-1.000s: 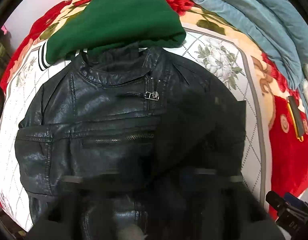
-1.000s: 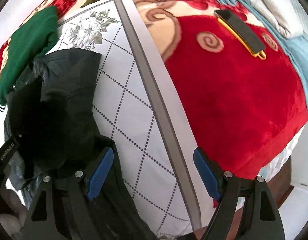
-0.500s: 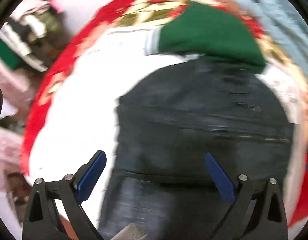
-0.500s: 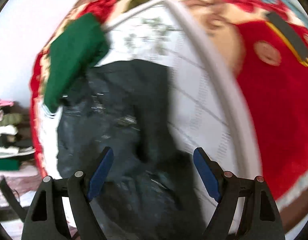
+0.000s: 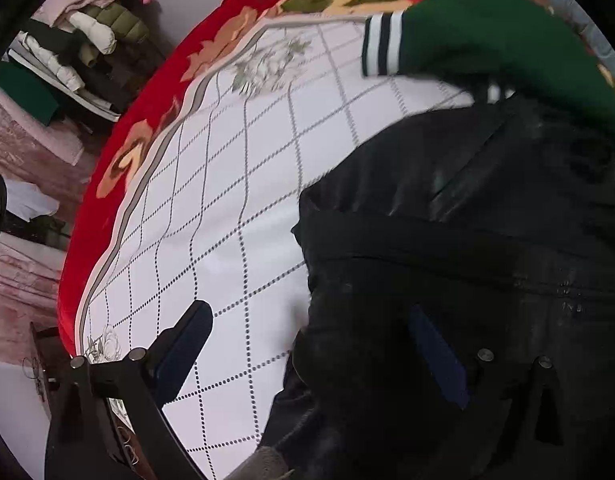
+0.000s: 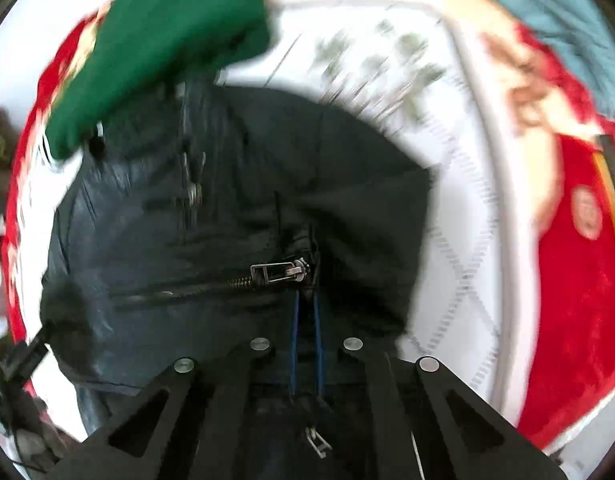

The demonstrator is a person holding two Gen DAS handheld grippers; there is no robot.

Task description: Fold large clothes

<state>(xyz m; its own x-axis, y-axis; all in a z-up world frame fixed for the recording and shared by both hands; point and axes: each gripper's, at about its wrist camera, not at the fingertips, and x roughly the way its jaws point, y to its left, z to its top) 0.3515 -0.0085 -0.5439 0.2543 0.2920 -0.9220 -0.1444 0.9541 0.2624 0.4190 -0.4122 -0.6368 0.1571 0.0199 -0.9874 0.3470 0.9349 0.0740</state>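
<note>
A black leather jacket (image 5: 487, 240) lies on the white quilted bed cover (image 5: 235, 200). It also shows in the right wrist view (image 6: 227, 220), with a metal zipper pull (image 6: 279, 270) across its front. My left gripper (image 5: 311, 344) is open over the jacket's left edge, one finger (image 5: 183, 344) over the cover, the other over the leather. My right gripper (image 6: 305, 320) is shut on a fold of the jacket just below the zipper pull.
A folded green garment with striped cuffs (image 5: 487, 32) lies at the jacket's far end, also in the right wrist view (image 6: 167, 48). A red floral blanket (image 5: 147, 120) borders the cover. Piled clothes (image 5: 79, 40) sit beyond the bed's left edge.
My right gripper has swung left over the jacket and shut on a fold. My left gripper has opened and moved left to the jacket's left edge.
</note>
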